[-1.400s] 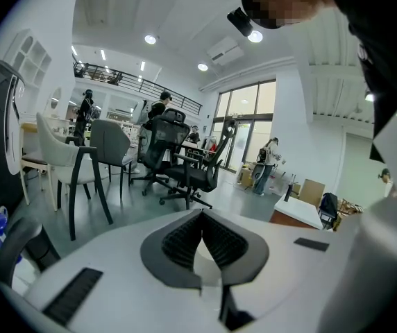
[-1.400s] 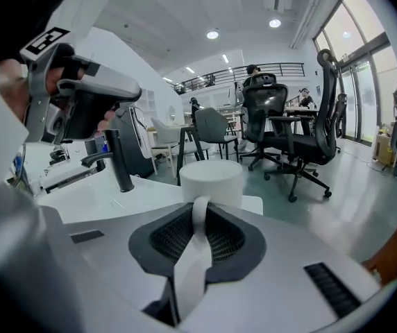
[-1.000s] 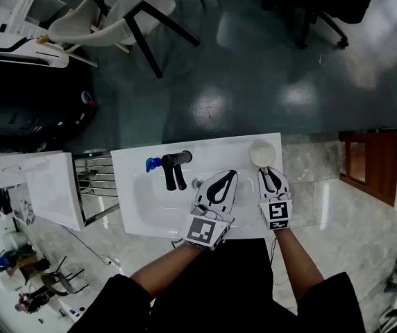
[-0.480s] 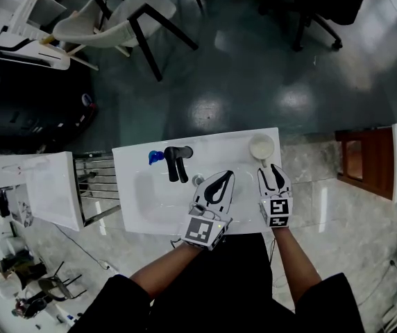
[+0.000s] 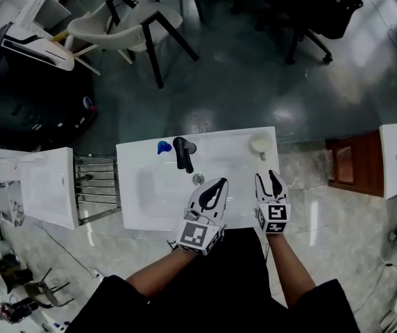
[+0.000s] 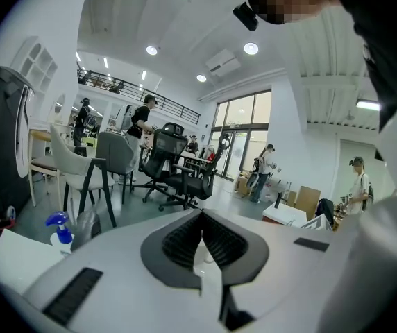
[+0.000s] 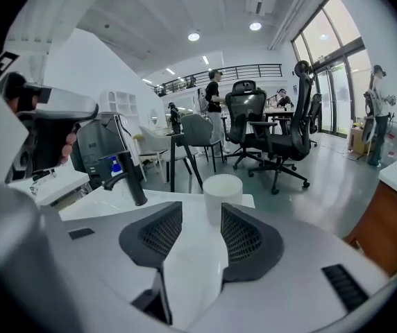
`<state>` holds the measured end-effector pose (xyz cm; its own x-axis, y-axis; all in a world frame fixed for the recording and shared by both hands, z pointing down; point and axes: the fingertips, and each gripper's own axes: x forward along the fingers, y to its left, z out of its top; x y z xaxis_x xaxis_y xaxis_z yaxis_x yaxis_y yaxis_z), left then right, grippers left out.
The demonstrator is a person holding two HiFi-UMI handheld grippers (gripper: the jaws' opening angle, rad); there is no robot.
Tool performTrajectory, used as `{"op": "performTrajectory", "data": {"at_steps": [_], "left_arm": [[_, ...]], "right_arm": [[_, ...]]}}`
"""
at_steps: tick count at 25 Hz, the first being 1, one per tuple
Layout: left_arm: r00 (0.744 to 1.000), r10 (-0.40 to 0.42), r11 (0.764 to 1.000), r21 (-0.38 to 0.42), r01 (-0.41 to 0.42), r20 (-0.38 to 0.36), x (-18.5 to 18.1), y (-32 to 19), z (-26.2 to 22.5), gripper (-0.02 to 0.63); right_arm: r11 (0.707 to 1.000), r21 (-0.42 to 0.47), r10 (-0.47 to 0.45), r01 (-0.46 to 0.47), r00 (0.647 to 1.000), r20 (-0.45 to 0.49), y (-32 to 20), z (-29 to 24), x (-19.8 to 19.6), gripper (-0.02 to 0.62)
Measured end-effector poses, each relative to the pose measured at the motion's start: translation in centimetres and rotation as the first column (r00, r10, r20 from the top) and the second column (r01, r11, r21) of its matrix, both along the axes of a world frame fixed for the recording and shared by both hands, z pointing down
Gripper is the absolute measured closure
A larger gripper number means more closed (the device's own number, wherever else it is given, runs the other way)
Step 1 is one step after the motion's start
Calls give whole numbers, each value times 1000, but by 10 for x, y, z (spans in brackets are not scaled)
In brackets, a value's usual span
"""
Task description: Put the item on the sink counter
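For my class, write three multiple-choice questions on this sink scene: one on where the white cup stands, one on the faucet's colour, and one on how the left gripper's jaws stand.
1. Where does the white cup stand?
A) in the basin
B) on the far right corner of the sink counter
C) on the floor

2. What colour is the faucet?
A) black
B) red
C) gold

3. How do the jaws of the left gripper stand?
A) wide apart
B) clamped on the cup
C) together, with nothing between them

Answers:
1 B: the head view shows the cup upright on the white counter top, at its far right corner.
2 A: the faucet shows dark against the white counter.
3 C: the left gripper view shows its jaws meeting, with nothing held between them.
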<state>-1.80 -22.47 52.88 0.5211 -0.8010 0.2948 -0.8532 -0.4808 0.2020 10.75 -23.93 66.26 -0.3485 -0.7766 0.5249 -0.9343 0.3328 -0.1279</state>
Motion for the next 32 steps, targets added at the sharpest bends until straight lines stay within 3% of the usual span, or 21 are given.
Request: {"op": "performTrajectory", "data": {"at_steps": [8,14,18,24,32], "left_arm": [[999,-49,999,-1,49,-14,-50,60,-26,594],[994,-79,996,29,82,-69,-90,106,-50,594],[990,-83,995,40,88,-117,-106,129,-63,594],[986,-46,997,46,54,-160,-109,168,-62,594],[988,-65,996,59,74,-142,-114,209,-67,594]], "right_arm": [[997,72,16,-21,998,69,51,-66,-45,423],[992,128,-21,18,999,24,99,-110,-91,427],[988,154,-31,26,999,29,133,-138,-114,488],[985,169,-53,44,997,53,188,-168,-138,554],[966,202,-177,160,982,69,226,-199,-168,563]]}}
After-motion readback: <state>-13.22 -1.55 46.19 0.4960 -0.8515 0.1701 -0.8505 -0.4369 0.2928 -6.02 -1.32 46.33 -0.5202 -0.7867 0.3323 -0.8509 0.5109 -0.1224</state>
